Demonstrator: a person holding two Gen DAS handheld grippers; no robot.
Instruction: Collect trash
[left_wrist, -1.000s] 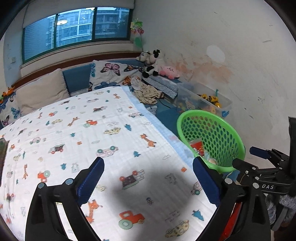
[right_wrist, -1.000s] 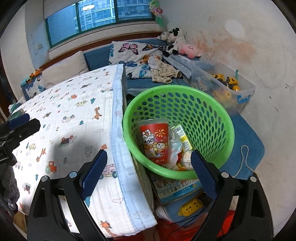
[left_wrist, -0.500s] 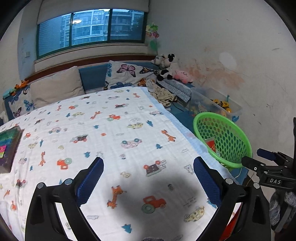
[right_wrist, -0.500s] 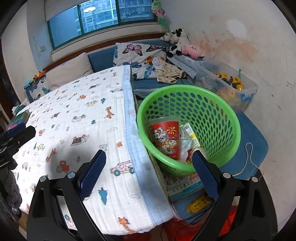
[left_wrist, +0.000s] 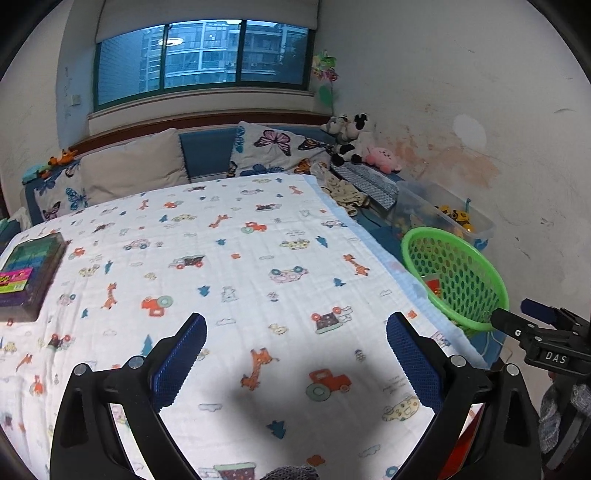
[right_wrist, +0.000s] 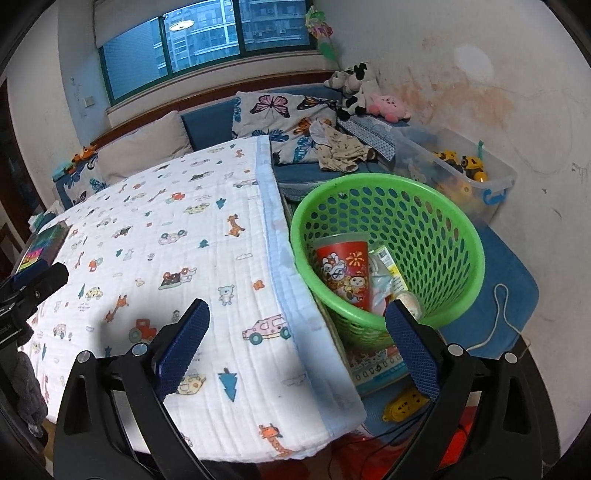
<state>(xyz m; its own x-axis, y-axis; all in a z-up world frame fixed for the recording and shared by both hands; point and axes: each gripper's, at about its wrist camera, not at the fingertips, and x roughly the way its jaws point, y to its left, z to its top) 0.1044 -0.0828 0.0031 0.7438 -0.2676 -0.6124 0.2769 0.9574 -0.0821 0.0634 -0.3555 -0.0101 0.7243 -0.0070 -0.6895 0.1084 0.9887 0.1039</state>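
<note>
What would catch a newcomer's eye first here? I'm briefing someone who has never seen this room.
Probably the bright green basket beside the table's right edge, with a red cartoon cup and wrappers inside. Next, the white cartoon-print blanket covering the table, bare except for a colourful box at its left edge. Both grippers, left and right, are open and empty.

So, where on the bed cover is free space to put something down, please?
The printed cover is bare from the box at its left edge across to its blue border beside the green basket. Both grippers stand open over it. Crowded: the basket, holding a red cup and wrappers.
</note>
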